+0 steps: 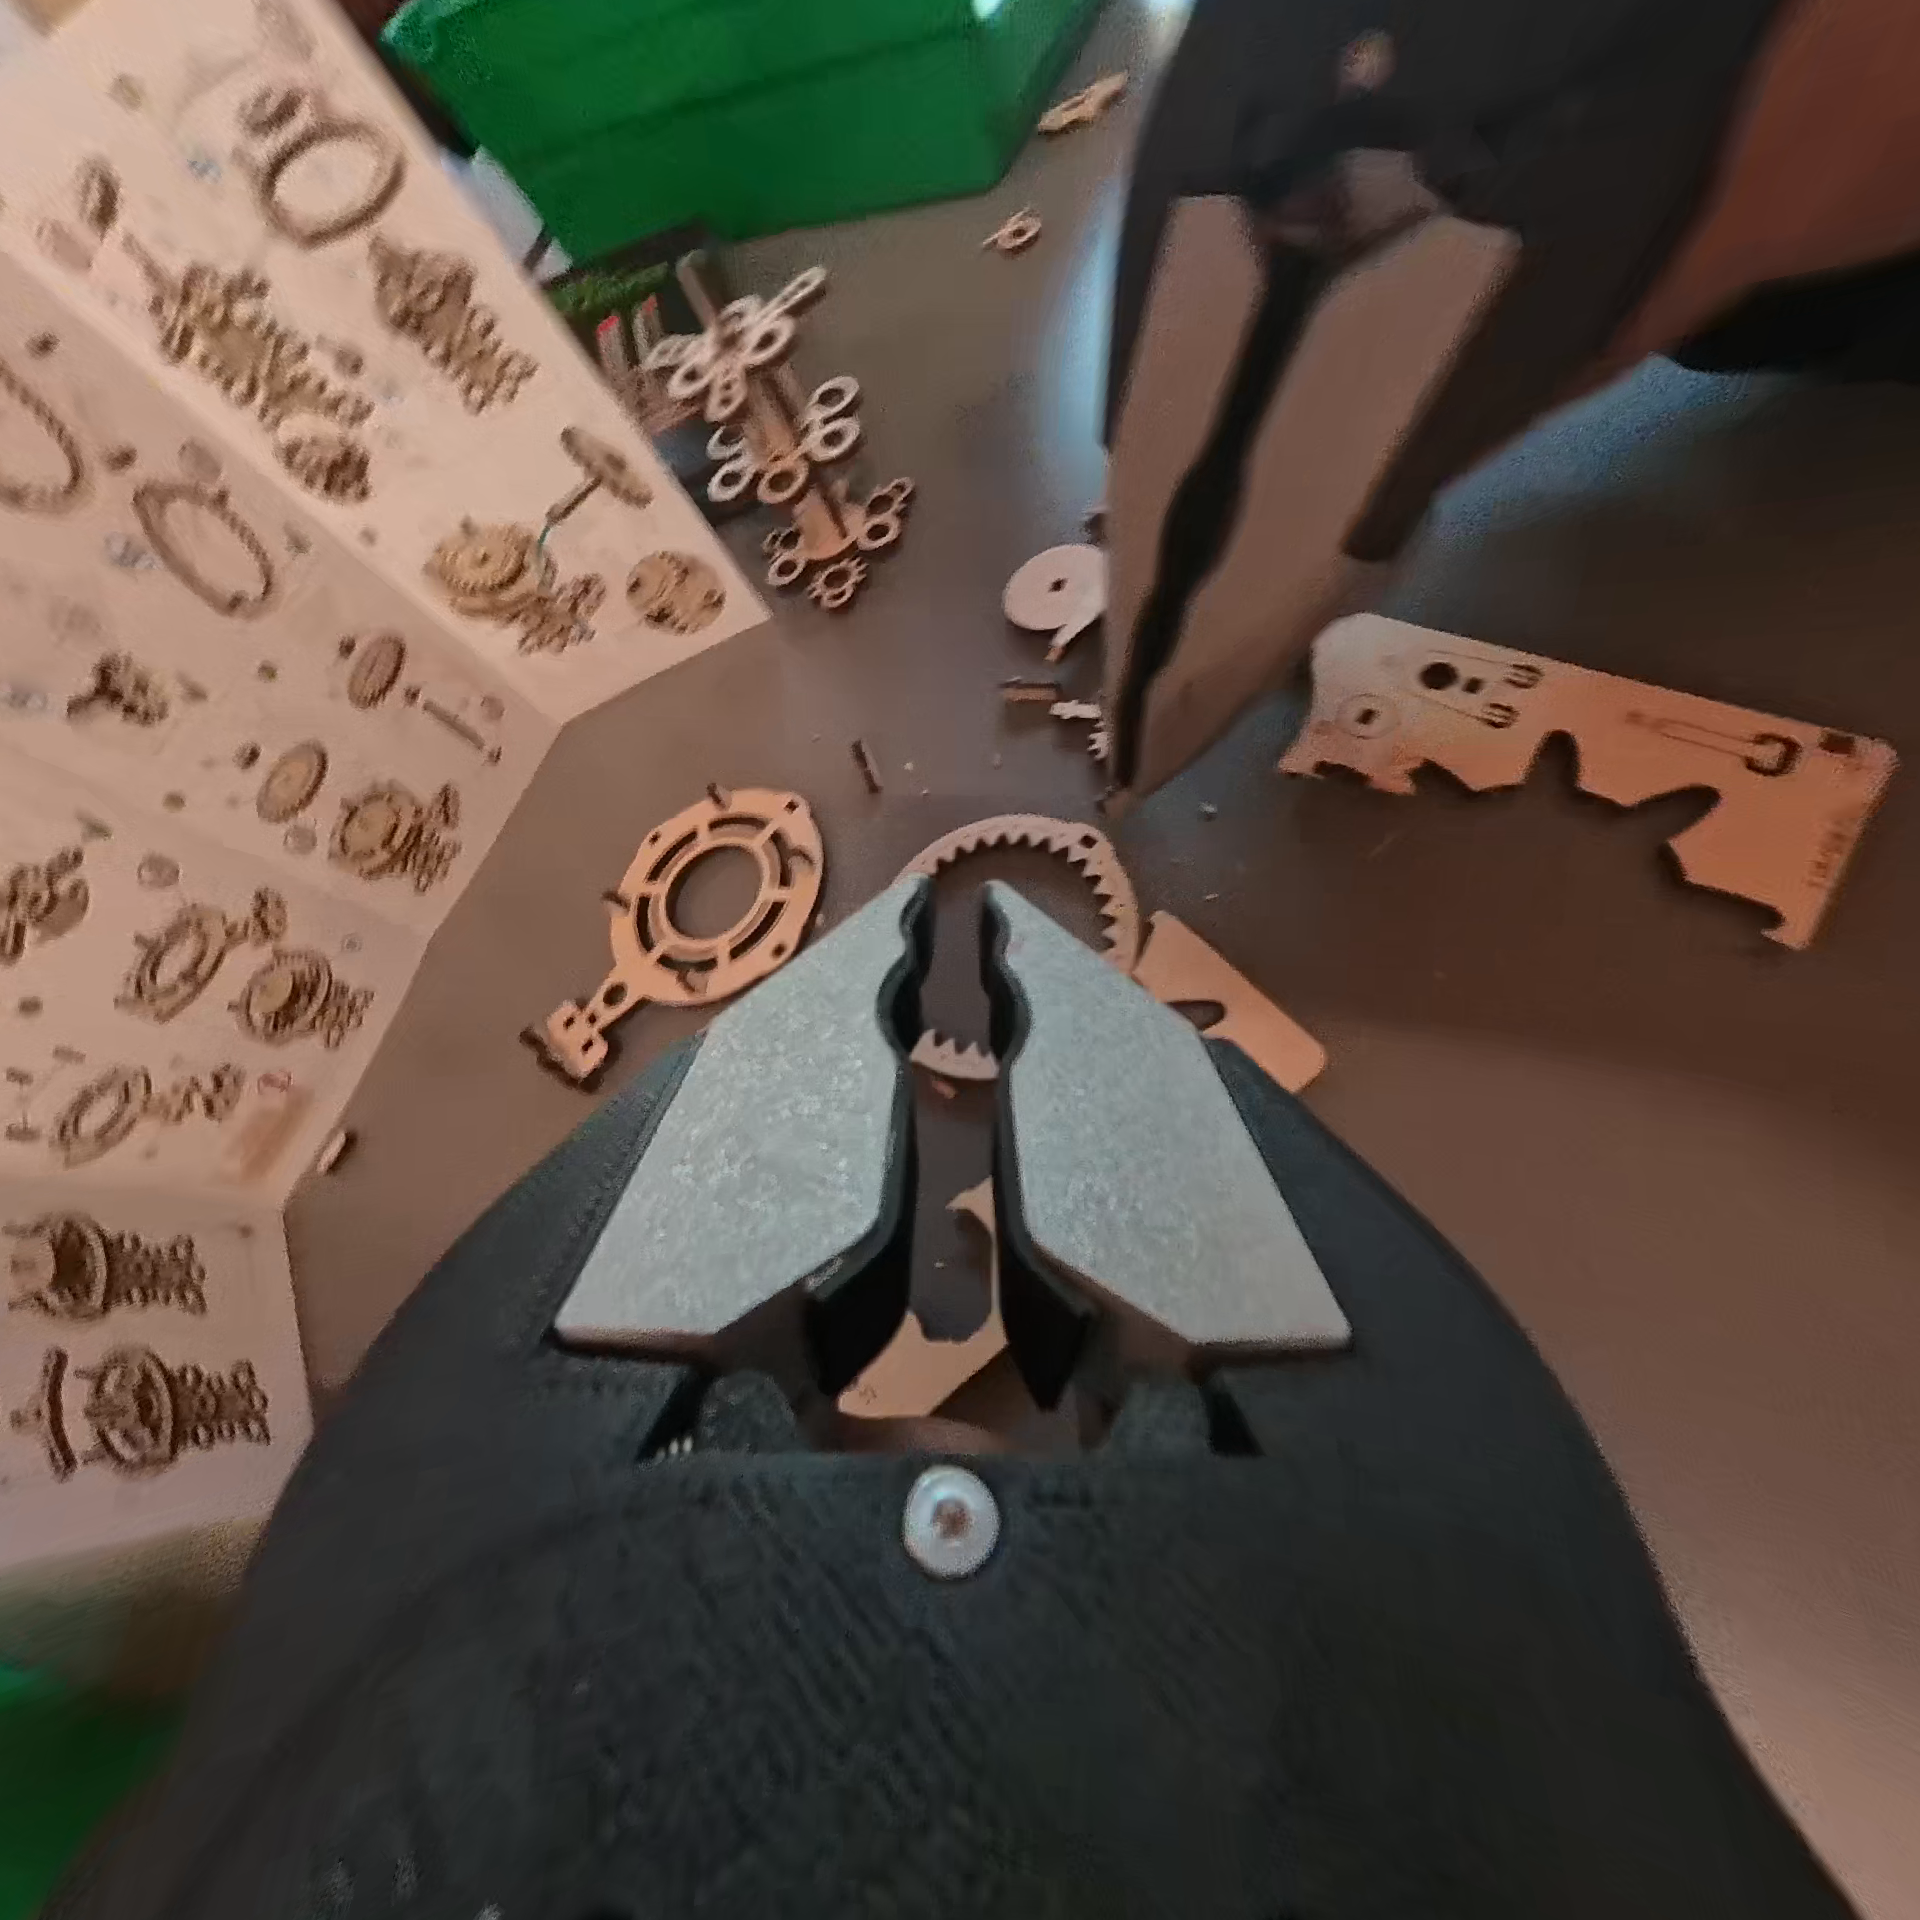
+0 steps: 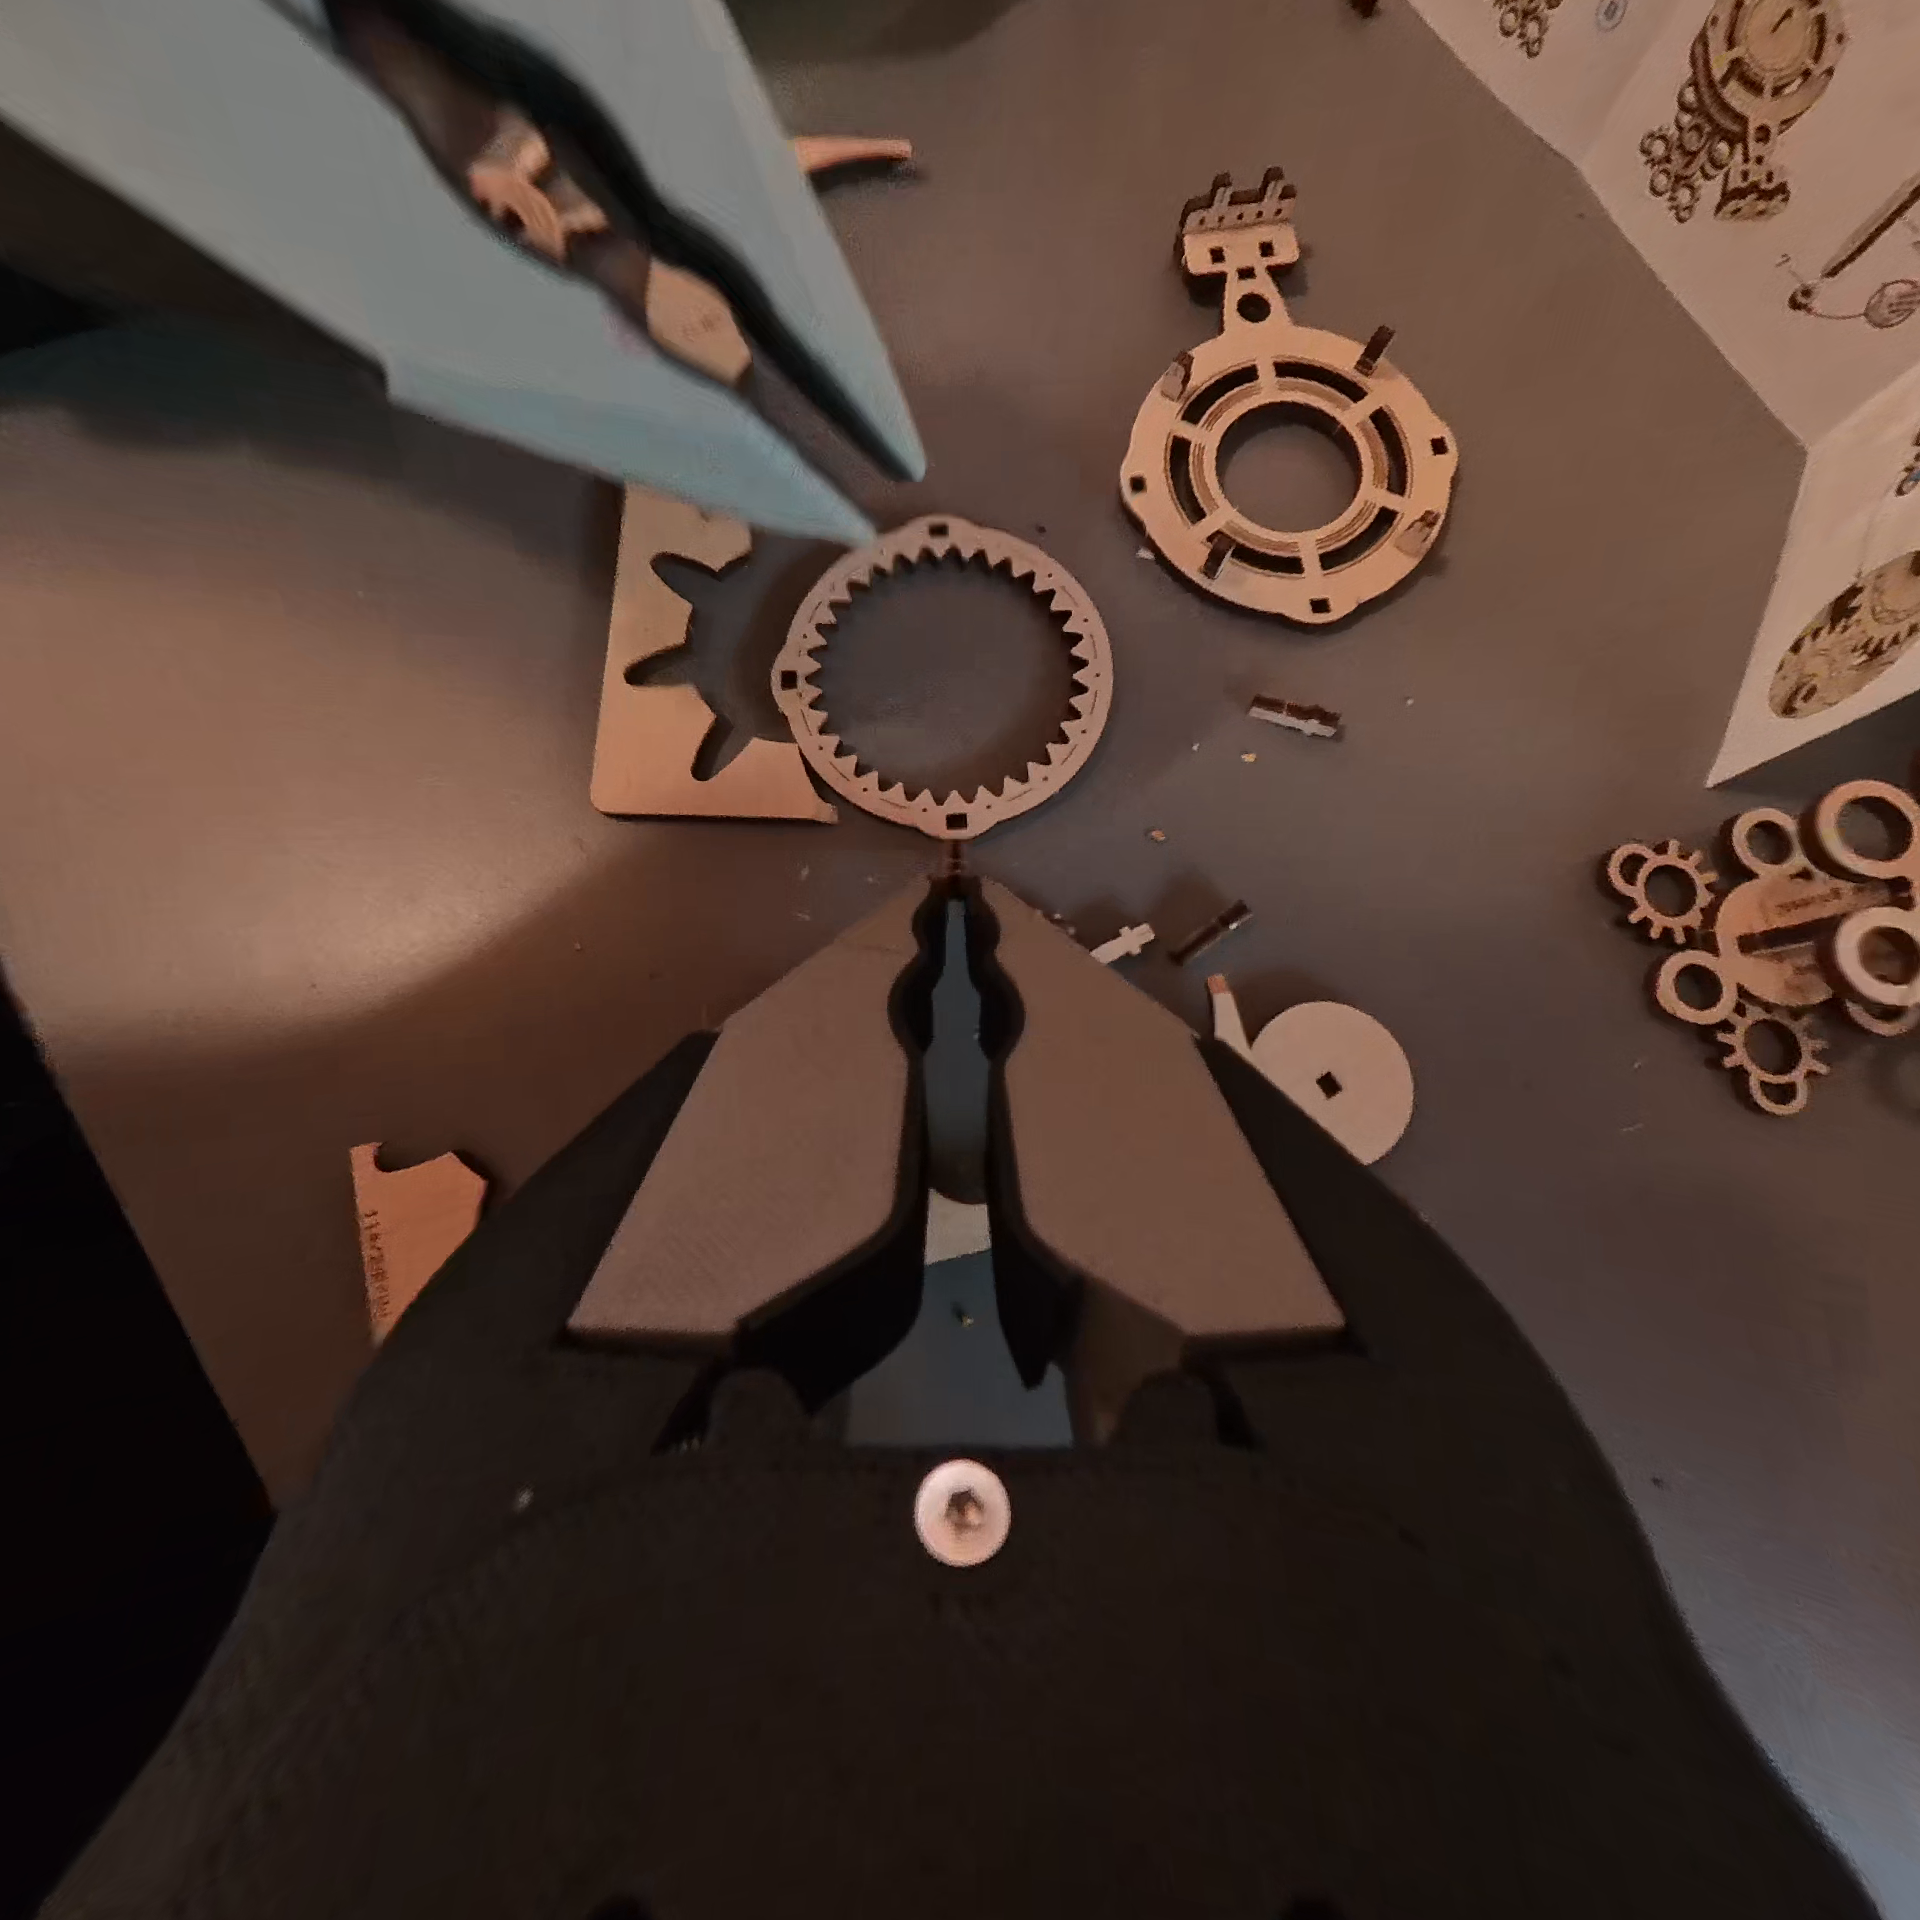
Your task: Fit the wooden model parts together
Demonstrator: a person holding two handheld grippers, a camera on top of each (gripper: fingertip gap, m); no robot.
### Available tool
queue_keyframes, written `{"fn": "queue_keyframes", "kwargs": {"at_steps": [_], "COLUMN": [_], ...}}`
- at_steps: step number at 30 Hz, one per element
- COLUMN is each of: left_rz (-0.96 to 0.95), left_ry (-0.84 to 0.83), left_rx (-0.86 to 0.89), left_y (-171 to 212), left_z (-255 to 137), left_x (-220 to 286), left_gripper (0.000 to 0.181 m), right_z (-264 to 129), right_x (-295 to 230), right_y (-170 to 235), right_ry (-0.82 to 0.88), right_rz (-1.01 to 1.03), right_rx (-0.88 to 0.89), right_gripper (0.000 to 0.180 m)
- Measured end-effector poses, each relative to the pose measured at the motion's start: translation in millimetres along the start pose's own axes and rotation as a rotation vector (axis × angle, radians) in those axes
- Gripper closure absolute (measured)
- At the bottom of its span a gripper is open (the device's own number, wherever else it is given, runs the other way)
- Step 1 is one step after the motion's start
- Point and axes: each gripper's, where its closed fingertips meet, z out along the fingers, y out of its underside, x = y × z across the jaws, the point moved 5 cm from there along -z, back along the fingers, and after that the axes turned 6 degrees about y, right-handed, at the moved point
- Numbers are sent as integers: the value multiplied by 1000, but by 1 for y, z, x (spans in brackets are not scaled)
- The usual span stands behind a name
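Left gripper (image 1: pixel 956 899) hangs over the toothed wooden ring (image 2: pixel 943 681), its jaws a narrow gap apart and clamping nothing visible. Right gripper (image 2: pixel 956 888) sits just short of the ring's near edge, jaws nearly closed on a tiny dark peg (image 2: pixel 955 860), though contact is hard to confirm. Beyond and to its right lies the round slotted frame (image 2: pixel 1288 473), apart from the ring on the grey table (image 2: pixel 1455 1299).

Unfolded instruction sheet (image 1: pixel 260 623) spread along the dark table (image 1: pixel 1558 1195), green box (image 1: pixel 727 114) set behind it.
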Motion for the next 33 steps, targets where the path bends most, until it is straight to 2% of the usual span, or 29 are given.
{"fn": "queue_keyframes", "kwargs": {"at_steps": [5,8,13,21,33], "left_rz": [224,350,430,496,556], "left_ry": [-12,-51,-57,-89,-144], "left_rx": [32,86,145,108,94], "left_y": [-8,-15,-22,-19,-19], "left_z": [2,0,-2,-1,0], "left_x": [18,25,35,37,36], "left_gripper": [172,171,171,179,180], "right_z": [-17,-22,-23,-27,-25], "right_x": [-3,-3,-7,-9,-6], "right_y": [-16,-19,-20,-26,-26], "right_ry": [-289,-389,-428,-451,-510], "right_rz": [201,276,276,263,331], "right_rx": [98,124,114,105,132], "right_gripper": [180,180,180,179,180]}}
